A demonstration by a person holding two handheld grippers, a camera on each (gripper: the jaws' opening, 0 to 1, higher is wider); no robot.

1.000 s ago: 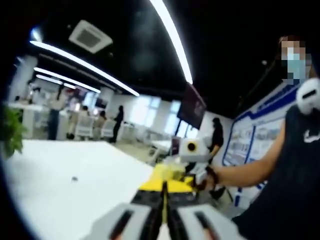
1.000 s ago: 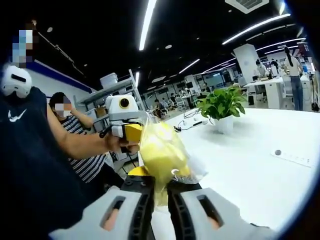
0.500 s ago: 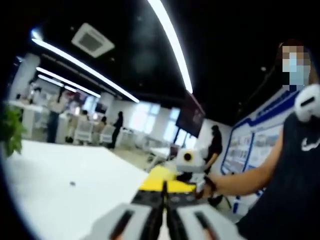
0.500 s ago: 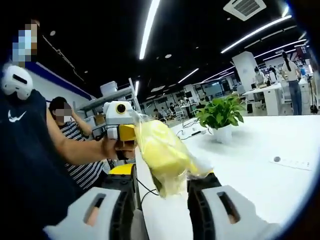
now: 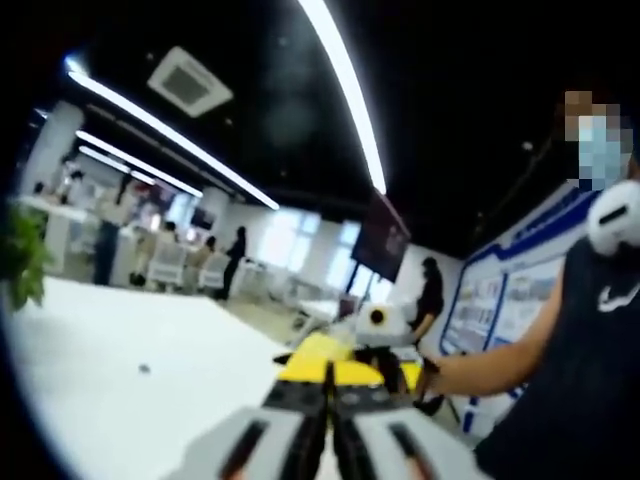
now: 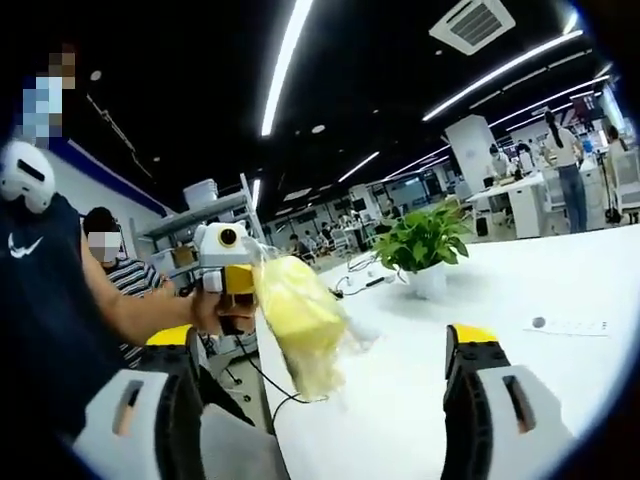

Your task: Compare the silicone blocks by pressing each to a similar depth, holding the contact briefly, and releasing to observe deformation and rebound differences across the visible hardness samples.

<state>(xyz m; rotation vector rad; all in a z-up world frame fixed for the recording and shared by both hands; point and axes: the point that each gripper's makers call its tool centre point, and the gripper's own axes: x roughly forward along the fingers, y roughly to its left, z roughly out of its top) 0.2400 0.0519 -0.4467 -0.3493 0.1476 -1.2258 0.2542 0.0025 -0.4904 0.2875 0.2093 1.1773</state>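
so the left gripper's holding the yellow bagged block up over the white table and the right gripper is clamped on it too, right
Not quite. In the right gripper view the right gripper stands wide open, its jaws apart on either side of the yellow bagged block, not clamped on it. The left gripper does hold the block up over the white table.

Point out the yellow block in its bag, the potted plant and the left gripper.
yellow silicone block in clear bag (image 6: 298,325), right gripper view, middle of its yellow face.
potted plant (image 6: 422,240), right gripper view, leaves.
left gripper (image 5: 328,380), left gripper view, between its closed fingertips.
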